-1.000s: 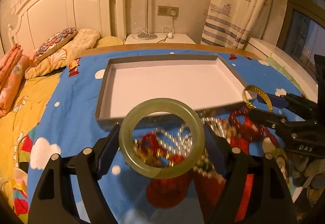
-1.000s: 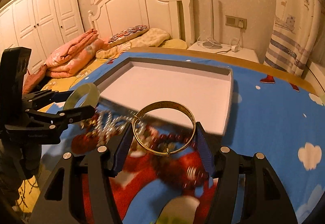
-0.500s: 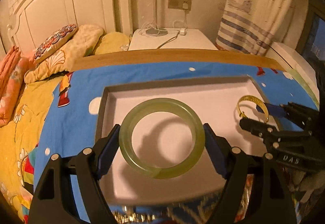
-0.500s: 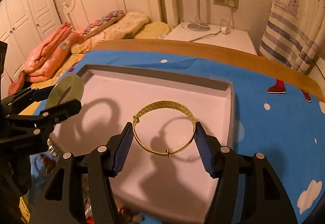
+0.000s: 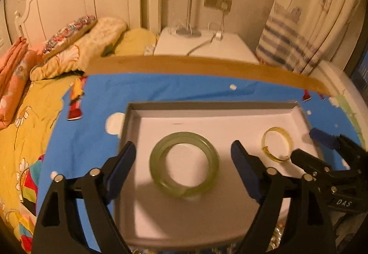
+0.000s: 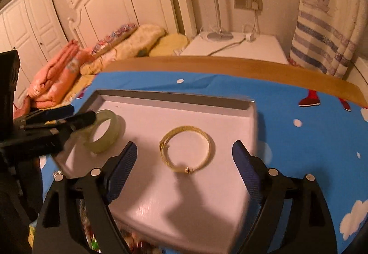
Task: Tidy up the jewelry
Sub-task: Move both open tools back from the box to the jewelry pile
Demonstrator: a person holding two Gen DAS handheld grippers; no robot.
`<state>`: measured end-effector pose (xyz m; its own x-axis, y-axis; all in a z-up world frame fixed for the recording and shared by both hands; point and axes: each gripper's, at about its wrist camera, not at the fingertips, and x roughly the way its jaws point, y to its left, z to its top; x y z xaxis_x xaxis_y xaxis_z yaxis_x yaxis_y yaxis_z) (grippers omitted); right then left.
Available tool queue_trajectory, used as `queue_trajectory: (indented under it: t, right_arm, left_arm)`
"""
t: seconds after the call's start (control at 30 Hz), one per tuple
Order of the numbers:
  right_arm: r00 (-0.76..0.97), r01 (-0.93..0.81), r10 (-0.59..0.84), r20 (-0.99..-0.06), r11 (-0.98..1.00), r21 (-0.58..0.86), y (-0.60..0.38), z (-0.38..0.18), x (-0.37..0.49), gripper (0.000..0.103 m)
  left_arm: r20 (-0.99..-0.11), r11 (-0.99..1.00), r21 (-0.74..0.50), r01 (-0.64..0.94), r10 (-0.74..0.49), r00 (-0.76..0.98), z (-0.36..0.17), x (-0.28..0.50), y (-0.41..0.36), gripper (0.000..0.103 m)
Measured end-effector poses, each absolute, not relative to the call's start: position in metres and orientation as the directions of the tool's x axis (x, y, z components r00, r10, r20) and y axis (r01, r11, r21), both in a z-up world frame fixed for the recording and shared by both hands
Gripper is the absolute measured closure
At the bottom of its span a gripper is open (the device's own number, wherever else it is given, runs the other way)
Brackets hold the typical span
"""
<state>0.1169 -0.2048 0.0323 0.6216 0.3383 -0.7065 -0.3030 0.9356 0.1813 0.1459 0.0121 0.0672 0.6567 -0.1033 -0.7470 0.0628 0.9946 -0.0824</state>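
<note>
Jade bangle (image 5: 184, 164): pale green, thick, flat in tray (image 5: 230, 126), left side.
Gold bangle (image 6: 185, 152): thin, flat, right side.

Your tray's (image 5: 230, 106) near edge hides behind the left gripper (image 5: 184, 157); beads (image 6: 135, 242) below that edge are blurred, and the curtain (image 5: 299, 30) behind the tray smears.

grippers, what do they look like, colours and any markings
Both the left gripper and right gripper are black plastic two-finger frames with silver rivets at the joints and dark blue textured pads. The right gripper's body carries white lettering that reads like DAS.
</note>
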Motion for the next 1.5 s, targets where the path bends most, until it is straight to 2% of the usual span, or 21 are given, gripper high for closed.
queue_trajectory:
  t: [0.2,0.33,0.57,0.8,1.03,1.1,1.17,1.33,1.43,1.5]
  right_arm:
    - [0.629,-0.325,0.37,-0.683,0.924,0.2,-0.224,0.033,0.08,0.021]
    - [0.621,-0.342,0.374,-0.688,0.92,0.192,-0.234,0.027,0.057,0.021]
    - [0.588,-0.389,0.386,-0.711,0.905,0.17,-0.238,0.018,0.019,0.021]
    - [0.554,-0.471,0.367,-0.748,0.878,0.082,-0.224,0.007,-0.016,0.021]
    - [0.528,-0.523,0.339,-0.779,0.852,0.017,-0.207,-0.001,-0.02,0.021]
    - [0.527,-0.526,0.335,-0.781,0.851,0.01,-0.206,-0.002,-0.02,0.024]
    - [0.515,-0.521,0.336,-0.788,0.853,0.023,-0.207,-0.005,-0.018,0.032]
    - [0.516,-0.53,0.34,-0.786,0.848,0.018,-0.205,-0.004,-0.015,0.035]
    - [0.525,-0.531,0.338,-0.781,0.847,0.009,-0.205,-0.003,-0.017,0.045]
    - [0.53,-0.522,0.341,-0.776,0.853,0.018,-0.208,-0.002,-0.017,0.046]
  left_arm:
    - [-0.668,0.989,-0.146,0.026,-0.118,0.735,0.094,0.101,0.04,0.009]
    - [-0.654,0.988,-0.153,0.008,-0.107,0.749,0.093,0.071,0.049,0.006]
    - [-0.666,0.982,-0.191,-0.015,-0.118,0.736,0.07,0.019,0.06,0.005]
    - [-0.684,0.975,-0.22,-0.004,-0.152,0.713,0.044,-0.038,0.066,0.005]
    - [-0.717,0.98,-0.186,0.068,-0.183,0.673,0.016,-0.059,0.053,0.005]
    - [-0.714,0.978,-0.194,0.073,-0.192,0.673,0.017,-0.057,0.051,0.005]
    - [-0.729,0.976,-0.204,0.081,-0.206,0.652,0.014,-0.052,0.051,0.005]
    - [-0.747,0.973,-0.211,0.097,-0.225,0.626,0.011,-0.047,0.047,0.004]
    - [-0.752,0.974,-0.203,0.103,-0.222,0.621,0.011,-0.045,0.044,0.003]
    - [-0.752,0.974,-0.203,0.103,-0.223,0.621,0.012,-0.044,0.043,0.003]
